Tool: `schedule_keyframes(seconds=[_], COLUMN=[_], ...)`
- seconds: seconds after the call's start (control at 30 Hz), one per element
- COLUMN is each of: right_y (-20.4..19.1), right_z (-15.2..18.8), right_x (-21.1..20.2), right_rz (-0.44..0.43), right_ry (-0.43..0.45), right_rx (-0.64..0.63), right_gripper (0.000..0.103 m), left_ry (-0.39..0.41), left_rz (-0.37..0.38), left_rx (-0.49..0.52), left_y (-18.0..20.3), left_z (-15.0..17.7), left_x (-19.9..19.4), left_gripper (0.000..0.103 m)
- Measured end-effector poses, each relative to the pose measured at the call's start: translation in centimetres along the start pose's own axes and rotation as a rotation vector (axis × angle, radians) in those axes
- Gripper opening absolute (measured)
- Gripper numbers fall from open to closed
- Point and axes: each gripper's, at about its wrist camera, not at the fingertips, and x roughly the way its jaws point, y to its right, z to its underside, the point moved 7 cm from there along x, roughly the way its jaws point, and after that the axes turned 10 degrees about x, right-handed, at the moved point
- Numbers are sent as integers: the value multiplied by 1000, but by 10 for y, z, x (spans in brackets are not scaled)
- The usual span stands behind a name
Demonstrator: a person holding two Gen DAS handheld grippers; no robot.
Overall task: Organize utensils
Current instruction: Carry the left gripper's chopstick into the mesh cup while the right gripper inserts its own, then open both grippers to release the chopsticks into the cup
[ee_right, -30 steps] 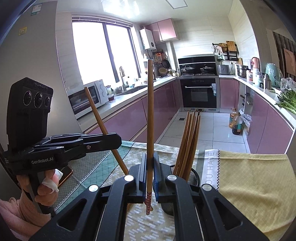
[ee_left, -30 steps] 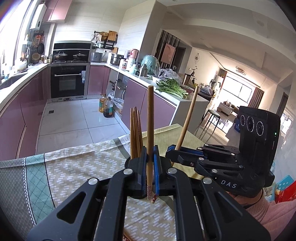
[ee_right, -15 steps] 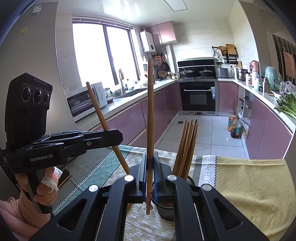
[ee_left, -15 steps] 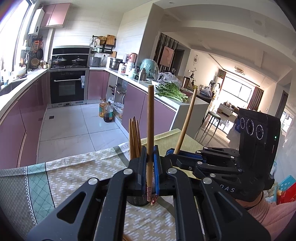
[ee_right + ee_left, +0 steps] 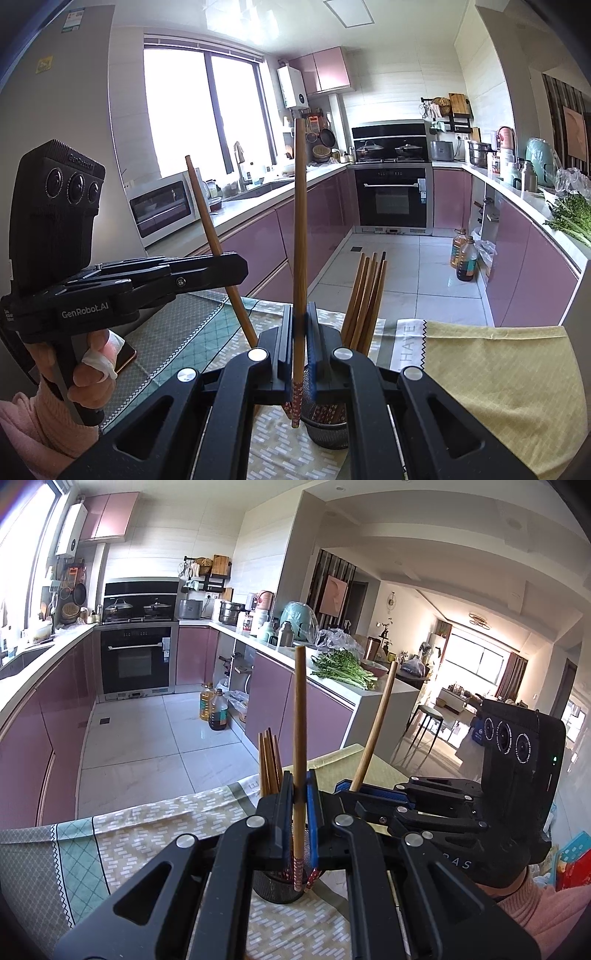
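Both tongs, left (image 5: 298,805) and right (image 5: 300,332), each clamp one upright chopstick (image 5: 300,720) above the mesh holder (image 5: 325,428).

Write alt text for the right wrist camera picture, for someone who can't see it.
The right gripper is shut on an upright wooden chopstick above a dark holder of chopsticks on a patterned tablecloth. At left, a hand holds the left gripper, which clamps a tilted chopstick; a pink-cabinet kitchen lies behind.
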Motion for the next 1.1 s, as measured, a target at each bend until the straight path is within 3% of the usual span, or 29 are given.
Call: schedule_keyframes(seconds=[0.47, 1.1], right_y=[8, 36], right_z=[-11, 7], right_x=[8, 40], right_rz=[21, 95], right_ry=[17, -58], right_rx=[12, 52], right_gripper=[6, 6], left_ry=[12, -126], left_rz=[-26, -29], left_rx=[29, 34], left_y=[7, 9], left_z=[-8, 16], left_x=[2, 31], left_gripper=[7, 7])
